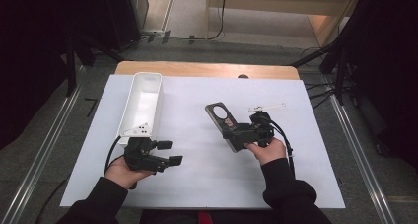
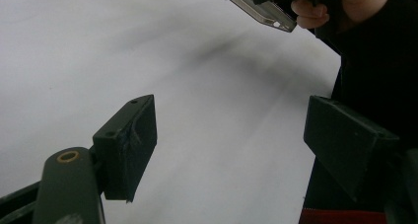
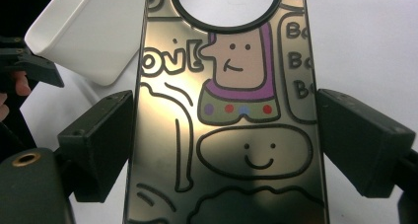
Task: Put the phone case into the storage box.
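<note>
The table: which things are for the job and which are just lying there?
For the job:
phone case, clamped by its edges in the right claw
white tray
left claw, open

Lying about:
thin white stick
white sheet

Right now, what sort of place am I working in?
Probably a lab recording station, not a home: a table under a white sheet, black drapes on both sides, cables on the floor. On the sheet lie a white tray and a phone case.
</note>
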`<state>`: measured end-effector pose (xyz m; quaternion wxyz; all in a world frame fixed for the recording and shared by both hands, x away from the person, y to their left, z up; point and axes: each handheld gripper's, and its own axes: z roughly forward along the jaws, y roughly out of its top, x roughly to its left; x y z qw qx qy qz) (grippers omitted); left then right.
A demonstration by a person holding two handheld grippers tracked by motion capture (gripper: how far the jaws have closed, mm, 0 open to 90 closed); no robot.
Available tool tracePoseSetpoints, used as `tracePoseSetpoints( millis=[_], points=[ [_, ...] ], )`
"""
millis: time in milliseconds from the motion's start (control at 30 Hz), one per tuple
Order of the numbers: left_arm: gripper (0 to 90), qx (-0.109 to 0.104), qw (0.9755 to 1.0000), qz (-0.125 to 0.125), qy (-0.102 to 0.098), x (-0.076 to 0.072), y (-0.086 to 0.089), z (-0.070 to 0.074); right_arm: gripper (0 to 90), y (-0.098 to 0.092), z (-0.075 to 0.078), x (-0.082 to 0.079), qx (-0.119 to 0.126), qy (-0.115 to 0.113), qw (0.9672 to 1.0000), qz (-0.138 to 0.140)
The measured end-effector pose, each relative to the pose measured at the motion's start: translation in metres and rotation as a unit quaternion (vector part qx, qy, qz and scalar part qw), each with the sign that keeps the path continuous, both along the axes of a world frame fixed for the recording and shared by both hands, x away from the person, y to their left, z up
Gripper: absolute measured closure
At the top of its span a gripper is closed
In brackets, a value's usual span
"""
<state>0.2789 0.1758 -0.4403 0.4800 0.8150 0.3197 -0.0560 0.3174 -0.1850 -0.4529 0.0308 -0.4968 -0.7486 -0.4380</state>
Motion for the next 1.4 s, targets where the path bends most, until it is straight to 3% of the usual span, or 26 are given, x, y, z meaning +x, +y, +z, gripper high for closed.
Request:
tracePoseSetpoints(
  millis=[300, 567, 900, 967, 1400],
  points=[
    [21.0, -0.011, 0.9993, 0.021, 0.03, 0.014, -0.007, 0.002, 10.9, -0.001, -0.001, 0.003, 0.01, 0.002, 0.9999, -0.003],
    [21.1, -0.002, 0.9995, 0.026, 0.017, 0.019, -0.015, 0.002, 10.9, -0.006, -0.001, 0.003, 0.018, -0.002, 0.9998, -0.011],
    [21.1, -0.009, 0.9995, 0.03, 0.005, 0.027, -0.023, 0.001, 10.9, -0.005, -0.002, 0.003, 0.015, -0.002, 0.9998, -0.013],
    [24.3, -0.007, 0.9994, 0.034, 0.007, 0.029, -0.025, 0.003, 10.8, -0.005, -0.002, 0.003, 0.014, -0.003, 0.9998, -0.012],
    [23.9, -0.004, 0.9972, 0.062, 0.043, 0.047, -0.039, 0.009, 10.9, -0.004, -0.004, 0.002, 0.013, -0.007, 0.9996, -0.026]
  ],
)
